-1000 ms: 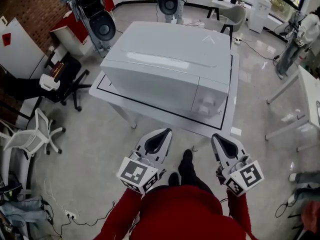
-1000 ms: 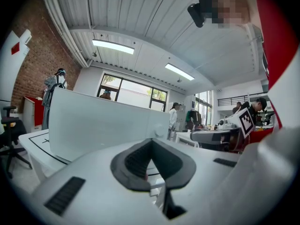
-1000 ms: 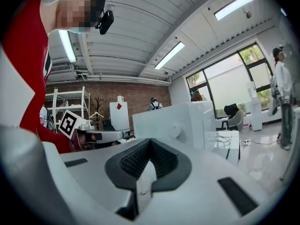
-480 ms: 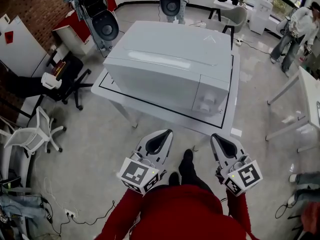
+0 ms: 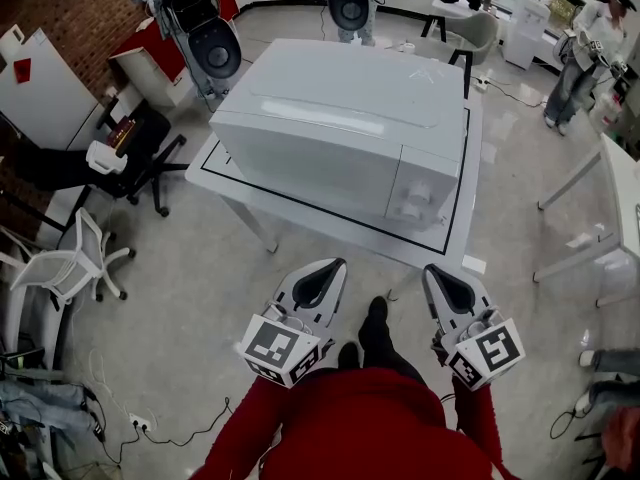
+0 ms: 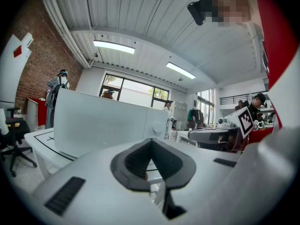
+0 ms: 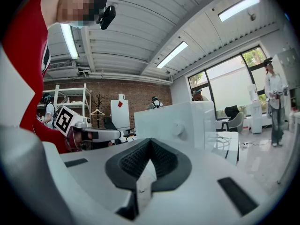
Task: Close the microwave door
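A white microwave (image 5: 340, 133) stands on a white table (image 5: 300, 218) with a black outline around it. Its door (image 5: 310, 173) lies flush with the front, beside the knob panel (image 5: 418, 198). Both grippers hang close to my body, well short of the table's near edge. The left gripper (image 5: 325, 268) is shut with nothing in it, and so is the right gripper (image 5: 437, 273). In the left gripper view the microwave (image 6: 103, 125) sits ahead beyond the shut left gripper (image 6: 151, 142). The right gripper view shows the microwave (image 7: 173, 121) past the shut right gripper (image 7: 150, 142).
A white chair (image 5: 70, 263) and a black office chair (image 5: 135, 158) stand at the left. Another white table (image 5: 610, 198) is at the right, with a person (image 5: 585, 53) behind it. Cables (image 5: 150, 428) lie on the floor at lower left.
Both grippers have kept their place and stayed shut. The microwave door looks the same. A person at the back right has walked into view.
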`<move>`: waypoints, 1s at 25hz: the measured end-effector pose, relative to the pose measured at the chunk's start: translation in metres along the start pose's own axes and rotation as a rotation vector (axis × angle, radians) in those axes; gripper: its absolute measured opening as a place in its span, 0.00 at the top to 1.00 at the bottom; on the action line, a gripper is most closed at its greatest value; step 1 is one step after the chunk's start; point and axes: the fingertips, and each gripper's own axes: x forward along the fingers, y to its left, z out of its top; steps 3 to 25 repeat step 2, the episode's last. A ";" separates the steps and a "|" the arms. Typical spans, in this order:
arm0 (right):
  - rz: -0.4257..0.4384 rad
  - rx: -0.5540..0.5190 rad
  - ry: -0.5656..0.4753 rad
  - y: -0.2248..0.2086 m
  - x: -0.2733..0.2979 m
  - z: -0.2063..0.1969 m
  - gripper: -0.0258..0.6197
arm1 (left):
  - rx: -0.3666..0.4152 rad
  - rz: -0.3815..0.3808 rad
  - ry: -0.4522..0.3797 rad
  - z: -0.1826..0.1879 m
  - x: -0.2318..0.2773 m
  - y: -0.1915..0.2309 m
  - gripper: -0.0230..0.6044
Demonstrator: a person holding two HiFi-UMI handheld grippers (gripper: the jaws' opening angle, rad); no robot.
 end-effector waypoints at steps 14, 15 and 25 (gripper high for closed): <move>0.000 0.002 0.001 0.000 -0.001 -0.001 0.94 | -0.001 0.003 0.004 -0.002 -0.001 -0.001 0.95; 0.000 0.002 0.001 0.000 -0.001 -0.001 0.94 | -0.001 0.003 0.004 -0.002 -0.001 -0.001 0.95; 0.000 0.002 0.001 0.000 -0.001 -0.001 0.94 | -0.001 0.003 0.004 -0.002 -0.001 -0.001 0.95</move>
